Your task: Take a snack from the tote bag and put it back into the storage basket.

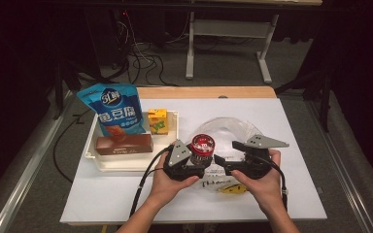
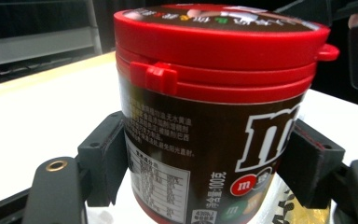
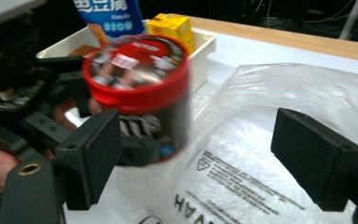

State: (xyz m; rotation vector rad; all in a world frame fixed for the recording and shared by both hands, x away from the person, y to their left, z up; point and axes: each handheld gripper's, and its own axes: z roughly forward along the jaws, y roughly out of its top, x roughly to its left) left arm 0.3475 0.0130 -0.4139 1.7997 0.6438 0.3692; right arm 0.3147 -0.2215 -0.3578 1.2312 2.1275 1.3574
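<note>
While the left gripper (image 1: 194,162) clamps the red-lidded candy jar (image 2: 214,112) by its sides, holding it upright just above the clear plastic bag (image 3: 279,140), the right gripper (image 3: 196,154) stands wide open beside it with nothing between its pads. To bag the jar well, the right gripper should probably pinch one edge of the bag's mouth and lift it. The jar should stay level as it goes in.
</note>
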